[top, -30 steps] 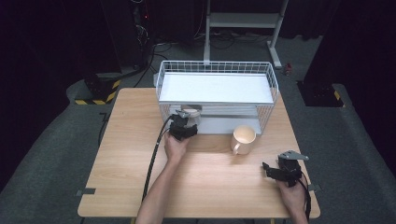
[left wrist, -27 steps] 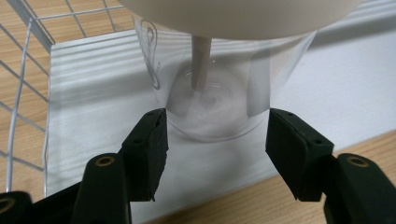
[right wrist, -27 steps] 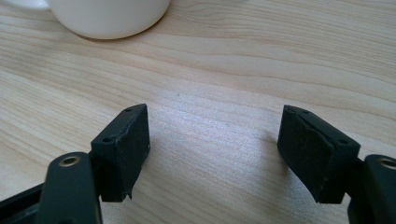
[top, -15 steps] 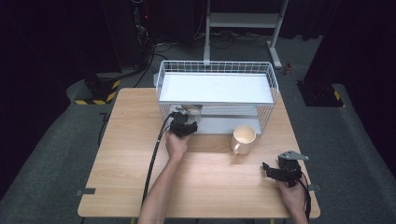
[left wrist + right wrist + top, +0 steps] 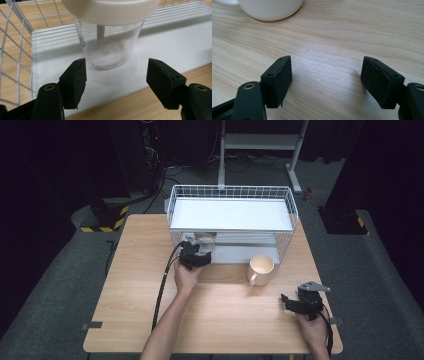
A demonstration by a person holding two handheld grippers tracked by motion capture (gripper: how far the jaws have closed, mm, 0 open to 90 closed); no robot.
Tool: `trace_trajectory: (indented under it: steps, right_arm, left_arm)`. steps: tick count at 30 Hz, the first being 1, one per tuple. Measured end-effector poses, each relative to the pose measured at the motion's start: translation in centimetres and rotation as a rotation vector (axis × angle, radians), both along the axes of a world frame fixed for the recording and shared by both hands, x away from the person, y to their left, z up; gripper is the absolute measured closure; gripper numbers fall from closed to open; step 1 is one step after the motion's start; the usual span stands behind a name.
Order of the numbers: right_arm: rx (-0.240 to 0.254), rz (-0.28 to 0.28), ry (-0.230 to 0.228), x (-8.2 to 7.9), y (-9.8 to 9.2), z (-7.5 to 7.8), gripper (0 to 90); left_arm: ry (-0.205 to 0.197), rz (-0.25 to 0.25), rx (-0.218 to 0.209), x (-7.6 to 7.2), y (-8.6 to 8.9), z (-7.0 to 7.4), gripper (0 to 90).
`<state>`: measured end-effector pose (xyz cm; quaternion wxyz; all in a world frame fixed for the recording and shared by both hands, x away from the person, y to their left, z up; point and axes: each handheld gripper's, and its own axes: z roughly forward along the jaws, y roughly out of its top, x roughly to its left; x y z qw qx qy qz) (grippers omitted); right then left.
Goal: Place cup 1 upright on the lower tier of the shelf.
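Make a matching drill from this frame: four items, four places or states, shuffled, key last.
Things:
1. clear cup with cream lid
2. cream mug
3. left hand-held gripper
4. right hand-held gripper

Places or states:
A. on bare wood, in front of the wire rack
B. open, over bare table
C. on the rack's white lower shelf
D. open, jaws just short of the clear cup

Pairs: 1-C, 2-A, 3-D, 4-B

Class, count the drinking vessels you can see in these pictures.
2. A clear lidded cup on the rack's lower shelf; a cream mug on the table.
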<state>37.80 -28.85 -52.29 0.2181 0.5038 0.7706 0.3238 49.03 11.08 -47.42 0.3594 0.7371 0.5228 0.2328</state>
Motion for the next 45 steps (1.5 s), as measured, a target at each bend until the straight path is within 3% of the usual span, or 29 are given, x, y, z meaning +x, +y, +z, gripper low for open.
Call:
trace_trajectory:
  steps: [13,22,24,29,33,37,45]
  right_arm:
    - [0.000,0.000,0.000,0.0,0.0,0.0,25.4]
    - [0.000,0.001,0.000,0.0,0.0,0.0,25.4]
    - [-0.001,0.000,0.000,0.0,0.0,0.0,25.4]
    - [0.000,0.000,0.000,0.0,0.0,0.0,25.4]
    - [-0.001,0.000,0.000,0.0,0.0,0.0,25.4]
    - [0.000,0.000,0.000,0.0,0.0,0.0,25.4]
    - [-0.001,0.000,0.000,0.0,0.0,0.0,25.4]
  left_arm:
    - [-0.047,-0.051,0.006,-3.0,0.2,0.7,31.6]
    - [-0.049,-0.086,-0.034,-4.8,0.6,1.7,30.2]
    - [-0.068,-0.095,0.001,-5.1,0.4,1.9,30.8]
    - [-0.057,-0.095,-0.037,-5.7,0.9,2.0,30.1]
    - [-0.062,-0.104,-0.045,-6.5,1.1,2.3,29.8]
    - [-0.087,-0.111,-0.001,-7.2,1.0,2.5,29.6]
    - [-0.081,-0.125,-0.004,-8.3,1.2,2.5,29.3]
